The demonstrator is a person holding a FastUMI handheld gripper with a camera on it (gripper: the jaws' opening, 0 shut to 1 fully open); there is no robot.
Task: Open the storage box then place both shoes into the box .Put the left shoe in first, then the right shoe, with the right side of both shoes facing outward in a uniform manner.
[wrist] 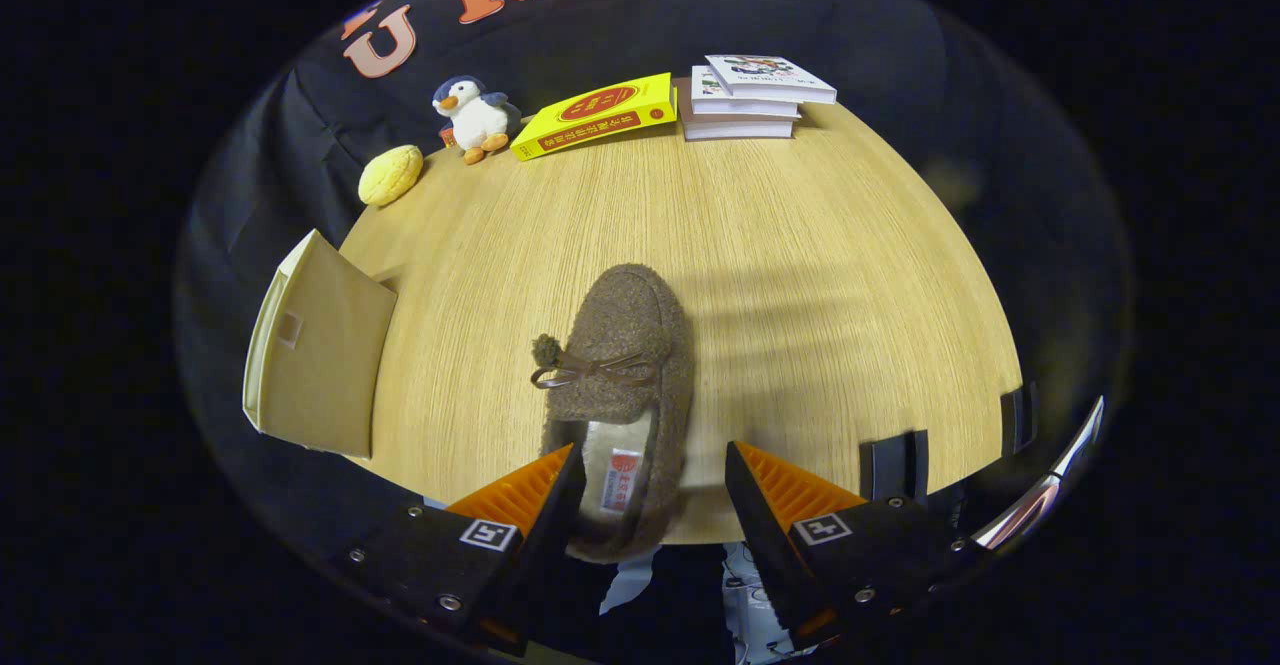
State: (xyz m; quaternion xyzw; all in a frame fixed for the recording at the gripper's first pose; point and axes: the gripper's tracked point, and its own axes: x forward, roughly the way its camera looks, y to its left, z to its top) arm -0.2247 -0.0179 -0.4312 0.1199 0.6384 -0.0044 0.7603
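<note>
A brown fuzzy slipper (622, 385) with a small bow and pompom lies on the wooden table (800, 275), toe pointing away from me, heel at the near edge. My gripper (655, 460) is open and straddles the heel: one finger sits just inside the shoe's opening, the other stands off its right side with a gap. Off to the left of the shoe, the beige storage box (315, 355) stands at the table's left edge with a flat side toward me. I cannot tell whether its lid is open.
Along the far edge lie a yellow bread-like toy (390, 174), a plush penguin (476, 118), a yellow book (595, 114) and a stack of white books (750, 95). Two dark clamps (895, 465) sit on the near right edge.
</note>
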